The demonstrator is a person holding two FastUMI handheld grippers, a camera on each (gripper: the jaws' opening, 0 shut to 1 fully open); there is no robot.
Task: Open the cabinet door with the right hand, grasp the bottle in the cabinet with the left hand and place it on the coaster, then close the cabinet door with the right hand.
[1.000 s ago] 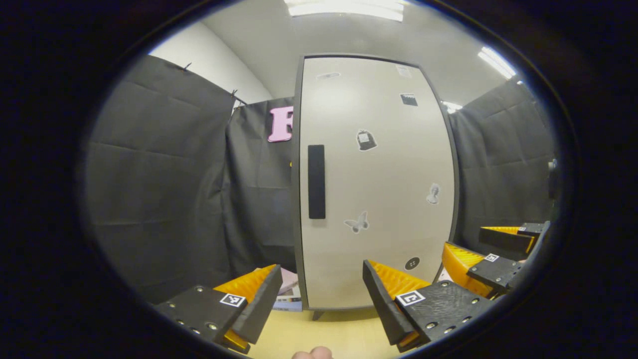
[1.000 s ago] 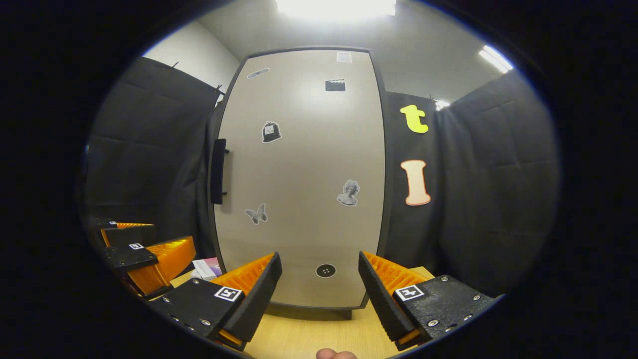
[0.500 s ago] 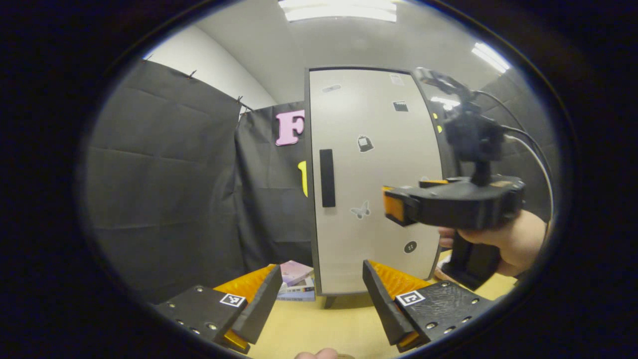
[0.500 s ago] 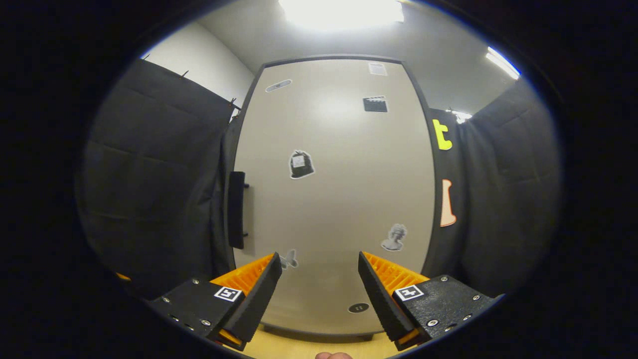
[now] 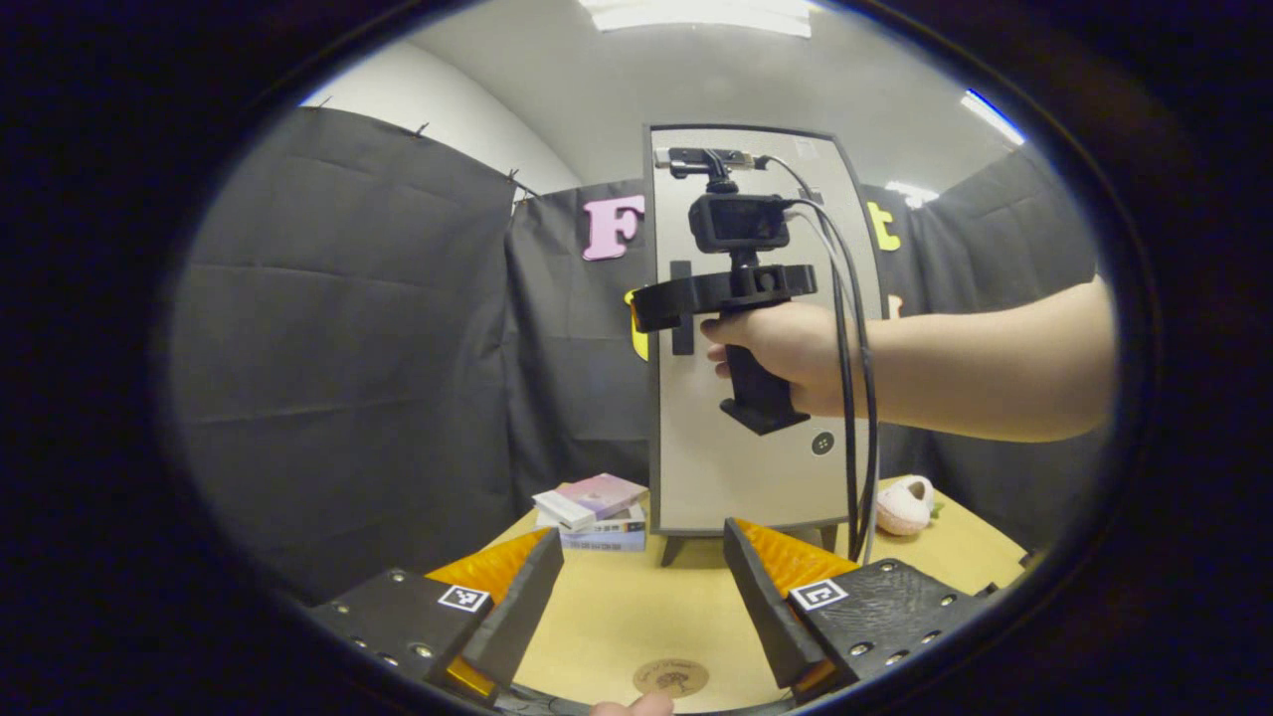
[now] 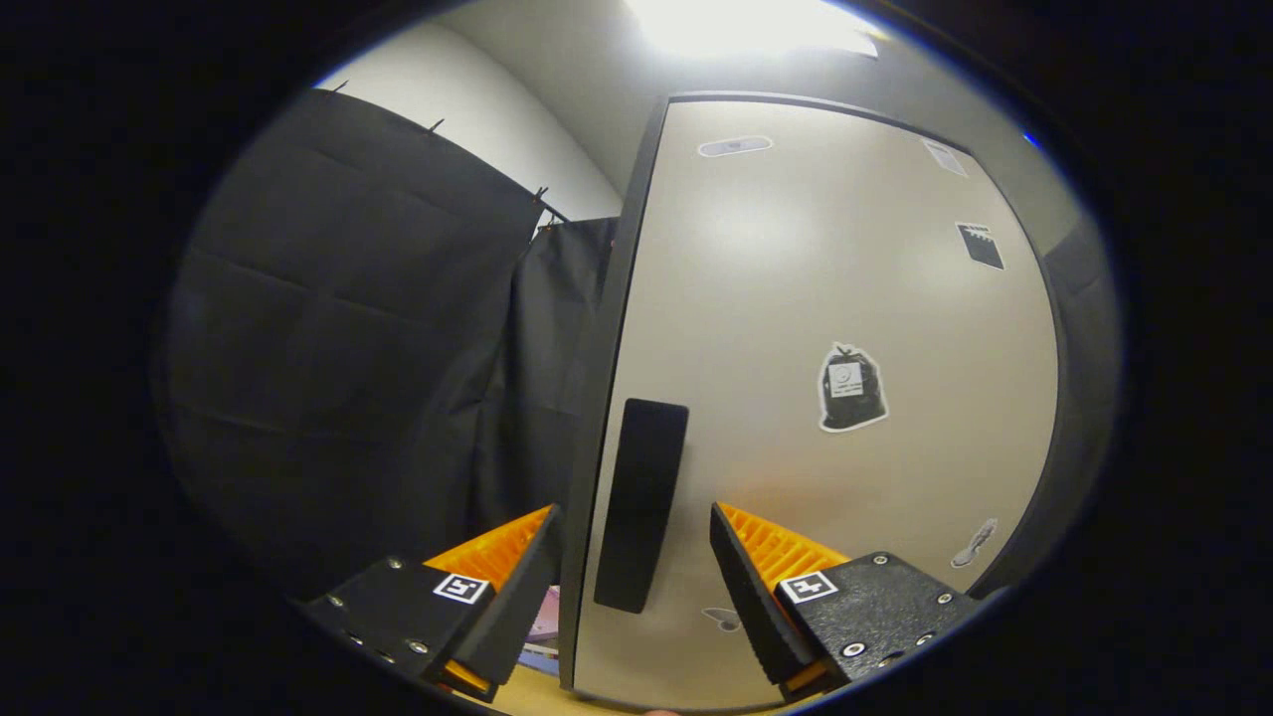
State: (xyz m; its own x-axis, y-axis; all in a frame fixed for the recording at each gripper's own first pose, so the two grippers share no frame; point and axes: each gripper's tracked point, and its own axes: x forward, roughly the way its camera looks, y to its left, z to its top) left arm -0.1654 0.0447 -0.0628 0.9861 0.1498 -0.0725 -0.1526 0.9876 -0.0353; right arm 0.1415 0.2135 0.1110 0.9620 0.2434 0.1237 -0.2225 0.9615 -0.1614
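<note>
Books (image 5: 594, 510) lie stacked on the tabletop (image 5: 617, 617) left of the cabinet. Left claw (image 5: 641, 597) hangs back, wide open and empty, above the coaster (image 5: 671, 677), likely waiting for the bottle, hidden behind the shut door (image 6: 825, 398). Right claw (image 6: 634, 587) is spread open astride the handle (image 6: 641, 502), not yet gripping, apparently lined up to pull.

Cabinet door (image 5: 756, 467) closed, inside hidden. Right gripper (image 5: 651, 308) fingertips hidden against the door handle (image 6: 639, 502) in left gripper view; hand (image 5: 786, 353) and cables cover the door's middle. Coaster (image 5: 671, 677) print too small to tell. Pink thing (image 5: 905, 504) by the tabletop's right edge unclear. Door bottom cut off in right gripper view.
</note>
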